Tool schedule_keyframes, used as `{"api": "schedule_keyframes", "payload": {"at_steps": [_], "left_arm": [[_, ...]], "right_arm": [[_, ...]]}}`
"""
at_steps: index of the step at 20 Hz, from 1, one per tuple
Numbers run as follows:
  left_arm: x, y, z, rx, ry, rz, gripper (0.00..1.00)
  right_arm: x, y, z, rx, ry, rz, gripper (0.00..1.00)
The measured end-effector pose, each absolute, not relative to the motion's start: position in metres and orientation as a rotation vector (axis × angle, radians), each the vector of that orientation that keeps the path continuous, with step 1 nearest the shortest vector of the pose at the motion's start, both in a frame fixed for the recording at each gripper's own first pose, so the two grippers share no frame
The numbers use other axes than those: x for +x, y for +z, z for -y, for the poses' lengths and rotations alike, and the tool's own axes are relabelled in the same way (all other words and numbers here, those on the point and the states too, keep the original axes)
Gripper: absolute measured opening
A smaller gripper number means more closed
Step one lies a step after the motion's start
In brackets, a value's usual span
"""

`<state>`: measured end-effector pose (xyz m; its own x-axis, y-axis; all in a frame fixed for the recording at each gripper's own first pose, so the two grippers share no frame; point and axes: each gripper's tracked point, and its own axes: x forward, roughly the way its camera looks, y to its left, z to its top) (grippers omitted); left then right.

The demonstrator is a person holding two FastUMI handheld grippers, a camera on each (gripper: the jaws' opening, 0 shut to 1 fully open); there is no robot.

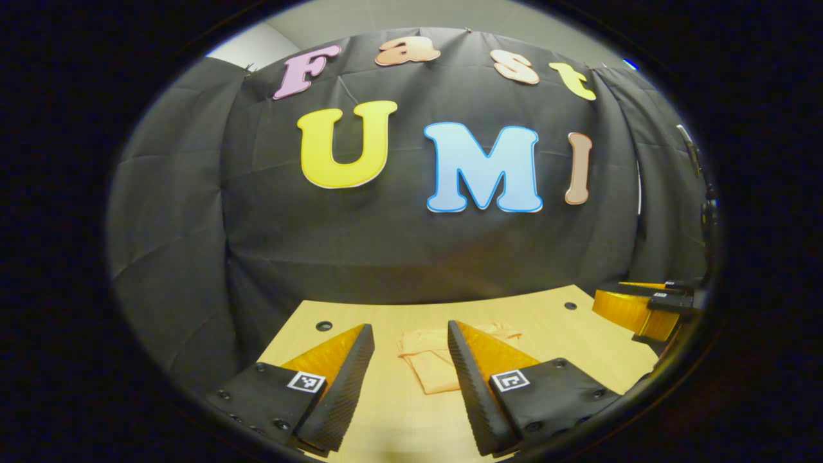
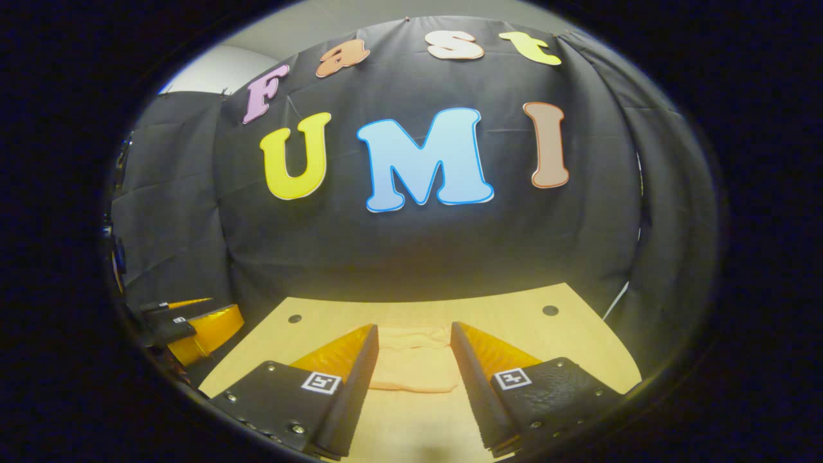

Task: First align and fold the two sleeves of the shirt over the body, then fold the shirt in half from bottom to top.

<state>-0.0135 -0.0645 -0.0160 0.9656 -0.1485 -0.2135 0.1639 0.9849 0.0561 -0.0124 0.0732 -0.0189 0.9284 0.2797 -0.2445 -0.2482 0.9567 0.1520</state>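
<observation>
The shirt (image 1: 432, 363) lies as a compact folded bundle on the desk (image 1: 559, 328), toward the middle and nearer its far edge than the near one. In the left gripper view the left gripper (image 1: 411, 337) hangs above the desk with its jaws spread wide and nothing between them; its right finger covers part of the bundle, so the garment's right side cannot be made out. The right gripper (image 1: 643, 305) appears at that view's right margin, cut off, beyond the desk's right edge. In the right gripper view the right gripper (image 2: 413, 337) is likewise wide open and holds nothing, the shirt (image 2: 415, 363) framed between its fingers without contact. Sleeves and collar cannot be told apart in the folds. The desk's near edge is hidden below both grippers.
</observation>
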Motion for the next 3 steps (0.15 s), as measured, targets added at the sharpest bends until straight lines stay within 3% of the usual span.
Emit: {"api": "schedule_keyframes", "payload": {"at_steps": [3], "left_arm": [[-0.0211, -0.0187, 0.0648, 0.07, -0.159, -0.216, 0.75]], "right_arm": [[-0.0215, -0.0187, -0.0693, 0.13, 0.256, -0.27, 0.72]]}}
